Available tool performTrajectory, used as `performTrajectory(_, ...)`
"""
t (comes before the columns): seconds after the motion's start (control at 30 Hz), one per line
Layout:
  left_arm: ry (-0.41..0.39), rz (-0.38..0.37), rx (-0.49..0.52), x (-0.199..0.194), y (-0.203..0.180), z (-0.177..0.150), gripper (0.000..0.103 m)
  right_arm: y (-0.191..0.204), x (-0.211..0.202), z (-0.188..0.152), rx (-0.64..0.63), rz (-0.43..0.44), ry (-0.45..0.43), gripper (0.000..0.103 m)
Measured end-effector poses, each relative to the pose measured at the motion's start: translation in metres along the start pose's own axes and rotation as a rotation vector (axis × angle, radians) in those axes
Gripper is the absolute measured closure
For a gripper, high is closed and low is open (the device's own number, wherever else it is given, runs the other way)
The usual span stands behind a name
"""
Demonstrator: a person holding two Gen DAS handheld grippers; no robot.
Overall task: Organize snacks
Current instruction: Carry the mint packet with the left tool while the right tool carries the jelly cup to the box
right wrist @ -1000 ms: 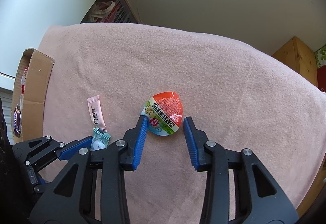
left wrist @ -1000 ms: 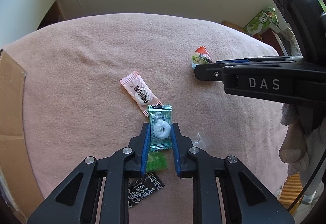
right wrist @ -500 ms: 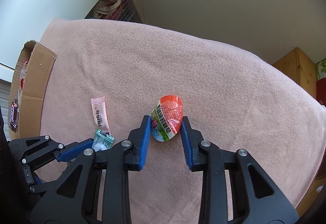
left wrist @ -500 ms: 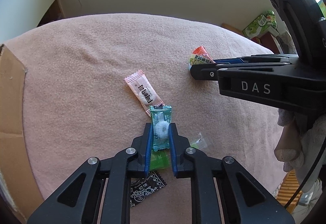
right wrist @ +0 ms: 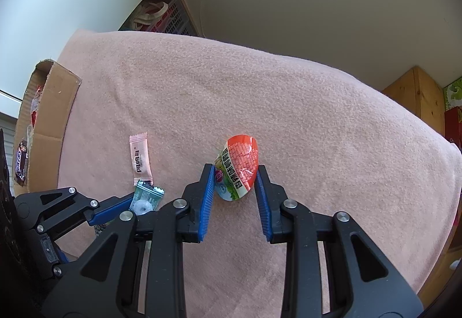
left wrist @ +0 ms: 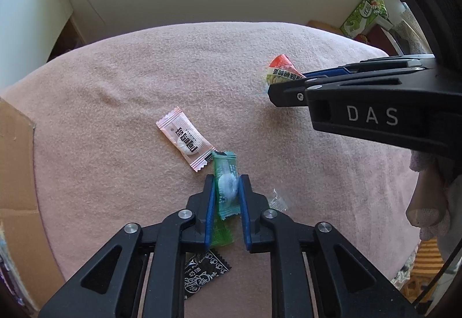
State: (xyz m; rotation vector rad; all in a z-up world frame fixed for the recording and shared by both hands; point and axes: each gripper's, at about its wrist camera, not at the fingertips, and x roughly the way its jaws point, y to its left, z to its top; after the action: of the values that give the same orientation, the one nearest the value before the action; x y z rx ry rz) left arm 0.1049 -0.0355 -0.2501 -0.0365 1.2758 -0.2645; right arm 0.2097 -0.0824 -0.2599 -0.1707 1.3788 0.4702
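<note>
A pink blanket (right wrist: pixel 288 104) covered the tabletop, with a cardboard box (right wrist: pixel 49 127) at its left edge already holding a few snacks. The right gripper (right wrist: pixel 234 173), whose jaws had just been closing, was clamped on the red-and-green snack pouch (right wrist: pixel 239 165) mid-blanket. The left gripper (left wrist: pixel 227 185), its jaws likewise just closing, pinched the green mint candy (left wrist: pixel 226 182) beside a pink sachet (left wrist: pixel 184 141); a black wrapper (left wrist: pixel 202 271) and another green one (left wrist: pixel 221 234) lay beneath it. The puffy pouch seemed likely to squirt out of its grip; the mint's slick film could slip or drag the touching sachet along.
</note>
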Motion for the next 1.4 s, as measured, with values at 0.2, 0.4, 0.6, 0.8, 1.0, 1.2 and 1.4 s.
performTrajectory(0.2, -0.027, -0.086, -0.112, -0.009, 0.020, -0.003, 0.098, 0.002, -0.011, -0.004, -0.003, 0.000, -0.023, 0.074)
performTrajectory(0.4, -0.045, -0.101, -0.135, -0.020, 0.033, -0.004, 0.098, 0.002, -0.016, -0.009, 0.006, 0.005, -0.034, 0.075)
performTrajectory(0.6, -0.078, -0.113, -0.170, -0.043, 0.052, -0.009, 0.098, 0.002, -0.029, -0.014, 0.004, 0.029, -0.040, 0.075)
performTrajectory(0.8, -0.119, -0.090, -0.200, -0.073, 0.072, -0.015, 0.098, 0.019, -0.047, -0.013, -0.025, 0.053, -0.058, 0.075)
performTrajectory(1.0, -0.165, -0.057, -0.243, -0.101, 0.095, -0.026, 0.098, 0.055, -0.064, -0.001, -0.096, 0.082, -0.074, 0.075)
performTrajectory(1.2, -0.193, -0.026, -0.306, -0.119, 0.121, -0.039, 0.098, 0.098, -0.072, 0.008, -0.171, 0.105, -0.083, 0.075)
performTrajectory(1.4, -0.218, 0.010, -0.371, -0.136, 0.155, -0.058, 0.098, 0.142, -0.074, 0.016, -0.247, 0.139, -0.077, 0.075)
